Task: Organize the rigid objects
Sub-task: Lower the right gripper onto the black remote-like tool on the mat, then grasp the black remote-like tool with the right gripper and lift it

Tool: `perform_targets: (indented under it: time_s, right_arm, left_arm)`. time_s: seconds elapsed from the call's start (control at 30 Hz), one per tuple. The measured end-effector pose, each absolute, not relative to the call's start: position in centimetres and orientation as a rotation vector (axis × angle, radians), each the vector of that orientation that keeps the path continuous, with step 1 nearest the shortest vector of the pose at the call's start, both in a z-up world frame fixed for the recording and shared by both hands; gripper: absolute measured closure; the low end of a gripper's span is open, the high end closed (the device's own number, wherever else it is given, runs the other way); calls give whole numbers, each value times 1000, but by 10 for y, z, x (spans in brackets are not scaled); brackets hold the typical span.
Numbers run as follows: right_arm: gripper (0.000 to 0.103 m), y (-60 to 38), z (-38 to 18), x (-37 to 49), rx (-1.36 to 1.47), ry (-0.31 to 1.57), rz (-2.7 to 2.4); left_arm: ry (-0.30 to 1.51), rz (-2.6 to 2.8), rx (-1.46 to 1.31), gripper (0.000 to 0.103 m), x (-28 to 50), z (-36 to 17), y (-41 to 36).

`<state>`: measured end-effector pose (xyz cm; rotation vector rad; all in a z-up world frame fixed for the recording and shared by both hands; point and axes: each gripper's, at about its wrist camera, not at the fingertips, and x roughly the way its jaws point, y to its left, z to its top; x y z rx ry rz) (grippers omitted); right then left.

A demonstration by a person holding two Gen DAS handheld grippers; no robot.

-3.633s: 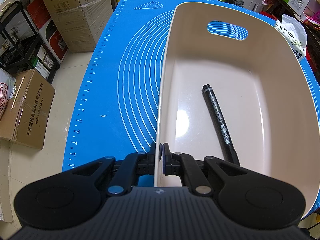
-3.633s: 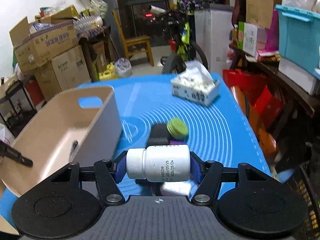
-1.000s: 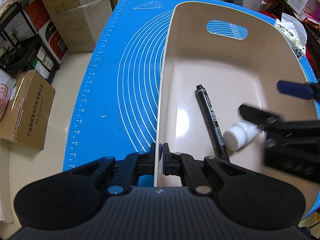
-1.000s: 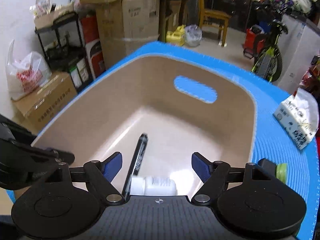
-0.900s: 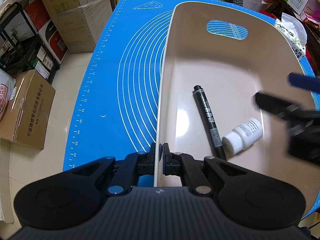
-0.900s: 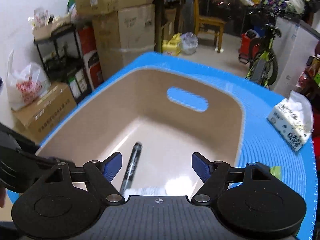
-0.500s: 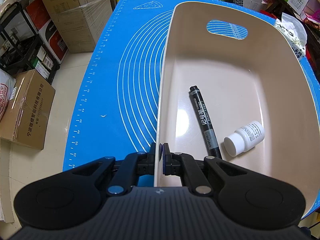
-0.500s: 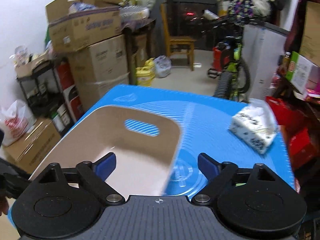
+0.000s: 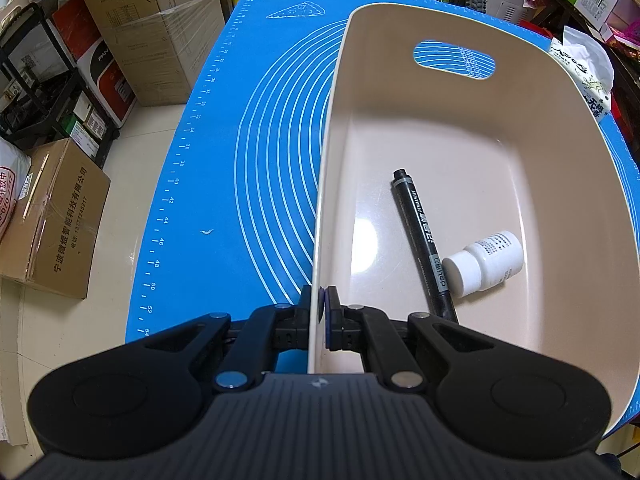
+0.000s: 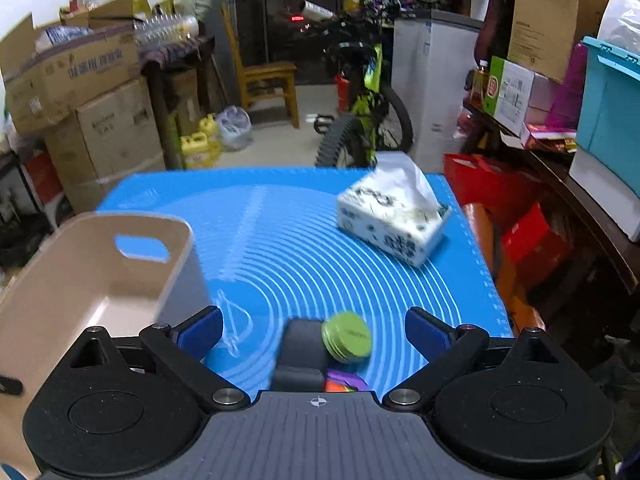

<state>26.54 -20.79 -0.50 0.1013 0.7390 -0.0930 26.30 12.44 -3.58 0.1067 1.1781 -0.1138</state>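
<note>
The left gripper is pinching the near rim of a beige plastic bin that is holding a black marker pen and a white pill bottle. The right gripper is hovering, fingers spread wide, above a black jar with a green lid on the blue mat.

The right gripper hangs with its blue pads wide apart and nothing between them, above the near edge of the blue mat. Just beyond the gripper on the mat lie a black block and a green lid touching it (something purple and orange peeks out below). Left of the lid stands the beige bin; far right of it, a tissue box.
</note>
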Motion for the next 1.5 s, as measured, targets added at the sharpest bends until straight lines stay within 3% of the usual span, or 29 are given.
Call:
perform_targets:
  time_s: [0.33,0.87,1.13,1.27,1.5]
  right_arm:
    - [7,-181,-49,263,11,797,-95]
    - [35,-168,-93,269,49,853,-139]
    - [37,-164,-97,274,15,831,-159]
    - [48,-158,-96,274,-11,822,-140]
    - [49,-165,-95,266,27,811,-125]
  left_arm:
    - [1178,-114,107,97,263,-36,124]
    - [1179,-113,107,97,263,-36,124]
    - [1179,-113,109,97,263,-35,124]
    - [1179,-112,109,97,263,-35,124]
    - [1179,-112,110,97,263,-35,124]
